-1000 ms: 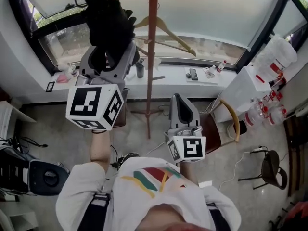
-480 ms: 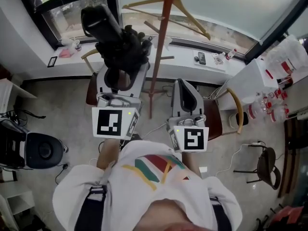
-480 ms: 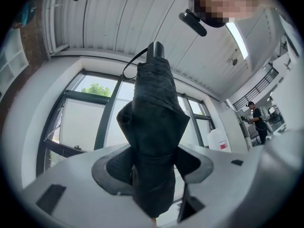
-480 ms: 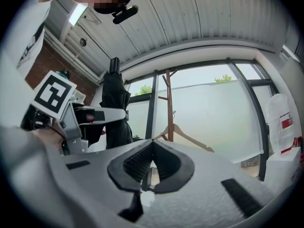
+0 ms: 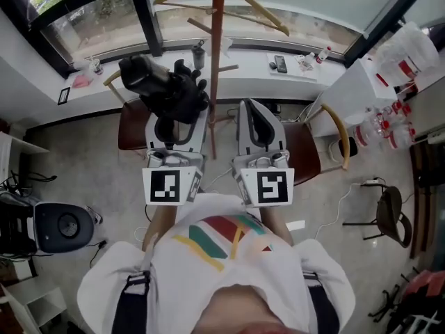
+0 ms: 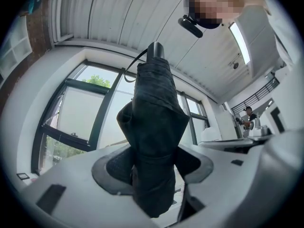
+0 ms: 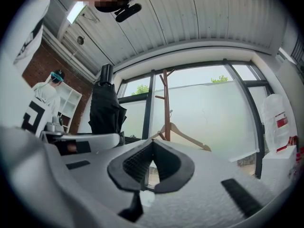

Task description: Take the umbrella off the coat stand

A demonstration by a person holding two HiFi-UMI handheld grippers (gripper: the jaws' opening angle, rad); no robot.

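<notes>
A folded black umbrella (image 5: 156, 85) is clamped in my left gripper (image 5: 174, 124), whose jaws are shut on its lower part. It hangs free, just left of the brown coat stand pole (image 5: 217, 54) and apart from it. In the left gripper view the umbrella (image 6: 154, 118) rises upright out of that gripper (image 6: 152, 172), its handle end at the top. To the right of the pole my right gripper (image 5: 252, 111) is shut with nothing in it; its tips meet in its own view (image 7: 153, 141). That view also shows the stand (image 7: 166, 103) and the umbrella (image 7: 107, 108).
A wooden hanger (image 5: 257, 9) hangs on the stand. Brown chairs (image 5: 131, 125) (image 5: 304, 155) stand on either side of its base. The windowsill (image 5: 250, 68) carries a phone and small bottles. At the right are a white cabinet (image 5: 354, 113) with bottles and a stool (image 5: 389, 218).
My left gripper has come down with the umbrella, away from the top of the stand and level with the right gripper. The right gripper has stayed in place.
</notes>
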